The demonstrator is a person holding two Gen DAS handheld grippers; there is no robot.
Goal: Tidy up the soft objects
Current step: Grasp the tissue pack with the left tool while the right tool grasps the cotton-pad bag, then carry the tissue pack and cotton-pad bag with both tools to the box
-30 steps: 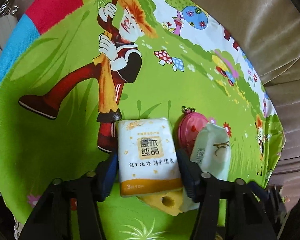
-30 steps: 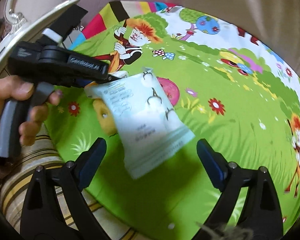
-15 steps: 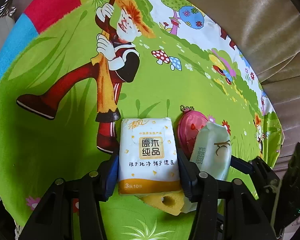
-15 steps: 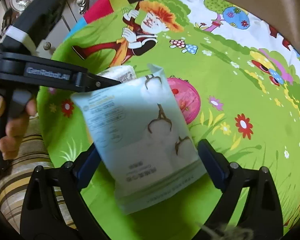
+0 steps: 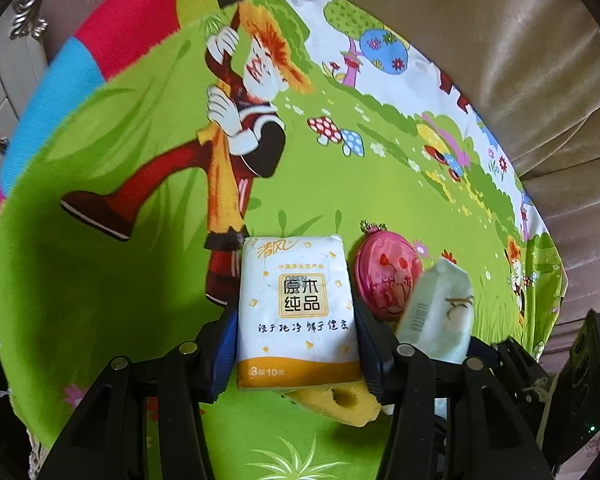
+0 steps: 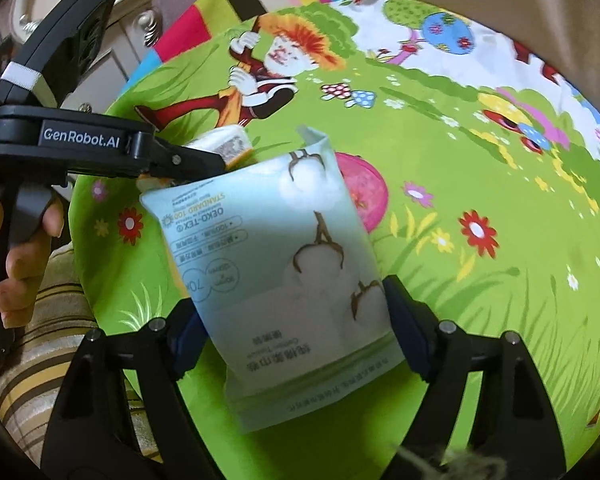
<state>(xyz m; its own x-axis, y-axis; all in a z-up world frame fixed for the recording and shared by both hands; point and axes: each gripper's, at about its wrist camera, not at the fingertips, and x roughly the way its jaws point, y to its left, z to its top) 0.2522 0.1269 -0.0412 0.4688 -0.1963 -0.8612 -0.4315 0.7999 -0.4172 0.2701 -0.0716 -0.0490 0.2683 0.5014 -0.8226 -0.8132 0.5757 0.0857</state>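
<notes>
On a bright cartoon-print cloth (image 5: 148, 280), the left gripper (image 5: 296, 340) pinches a white tissue pack (image 5: 296, 304) between its blue pads, the pack lying flat with its printed face up. Under the pack's near edge sits a yellow sponge (image 5: 340, 400) with a hole in it. Just right of the pack lies a round pink pouch (image 5: 388, 276), and a pale green wipes pack (image 5: 436, 320) leans over the pouch's right side. From the right wrist view, the right gripper (image 6: 296, 336) has its jaws closing around the wipes pack (image 6: 284, 264); both pads sit at the pack's sides, though whether they press it I cannot tell. A hand (image 6: 24, 256) holds the left gripper's handle at the left edge.
</notes>
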